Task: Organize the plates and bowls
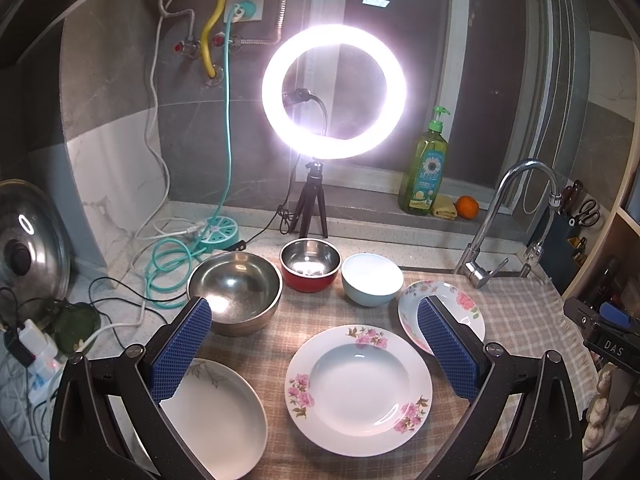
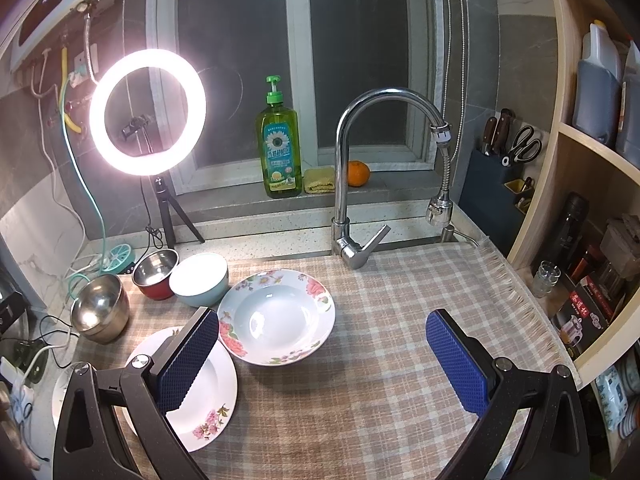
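Observation:
On the checked cloth (image 1: pixel 312 320) lie three plates: a pink-flowered plate (image 1: pixel 358 390) in the middle, a leaf-patterned plate (image 1: pixel 216 420) at the left and a flowered deep plate (image 1: pixel 460 300) at the right. Behind them stand a large steel bowl (image 1: pixel 234 292), a red steel-lined bowl (image 1: pixel 310 264) and a pale blue bowl (image 1: pixel 372 278). My left gripper (image 1: pixel 320 344) is open and empty above the pink-flowered plate. In the right wrist view my right gripper (image 2: pixel 324 354) is open and empty, above the cloth (image 2: pixel 380 340) beside the deep plate (image 2: pixel 276 318); the pink-flowered plate (image 2: pixel 208 396) lies under its left finger.
A lit ring light on a tripod (image 1: pixel 334 92) stands behind the bowls. A faucet (image 2: pixel 352 184), a soap bottle (image 2: pixel 280 148) and an orange (image 2: pixel 358 174) are at the back. Cables and a power strip (image 1: pixel 40 356) lie left. Shelves (image 2: pixel 592 240) rise on the right.

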Tool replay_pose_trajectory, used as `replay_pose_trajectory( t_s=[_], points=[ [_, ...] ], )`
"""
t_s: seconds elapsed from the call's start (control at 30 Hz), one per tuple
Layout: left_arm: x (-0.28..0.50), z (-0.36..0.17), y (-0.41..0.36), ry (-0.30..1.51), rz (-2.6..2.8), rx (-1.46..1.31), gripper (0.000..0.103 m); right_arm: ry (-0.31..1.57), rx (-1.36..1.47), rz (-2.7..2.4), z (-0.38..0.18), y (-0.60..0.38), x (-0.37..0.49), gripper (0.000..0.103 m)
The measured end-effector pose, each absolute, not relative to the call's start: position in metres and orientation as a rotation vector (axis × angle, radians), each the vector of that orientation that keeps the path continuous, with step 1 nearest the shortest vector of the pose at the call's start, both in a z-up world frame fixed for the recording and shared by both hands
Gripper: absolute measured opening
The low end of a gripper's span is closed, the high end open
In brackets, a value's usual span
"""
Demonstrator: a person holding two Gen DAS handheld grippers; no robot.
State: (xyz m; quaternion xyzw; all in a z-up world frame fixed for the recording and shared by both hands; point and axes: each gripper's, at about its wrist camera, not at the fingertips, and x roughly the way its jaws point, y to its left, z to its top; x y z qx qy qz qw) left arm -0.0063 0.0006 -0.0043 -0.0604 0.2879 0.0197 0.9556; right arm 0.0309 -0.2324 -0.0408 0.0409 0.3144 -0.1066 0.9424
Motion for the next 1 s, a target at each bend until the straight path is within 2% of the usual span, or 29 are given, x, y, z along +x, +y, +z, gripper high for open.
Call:
replay_pose_trajectory(
  t_s=[0.8,0.87,1.0],
  points=[
    [0.021,-0.055,0.036,0.758,0.070,-0.181,0.102,0.806,0.161,-0.057,-0.102,-0.227,0.067,0.102],
    [0.025,-0.060,0.040,0.776,0.054,-0.192,0.101,0.822,0.180,-0.042,-0.107,-0.227,0.071,0.098],
    [0.034,-0.071,0.046,0.815,0.042,-0.206,0.095,0.865,0.210,-0.011,-0.119,-0.226,0.078,0.082]
  ],
)
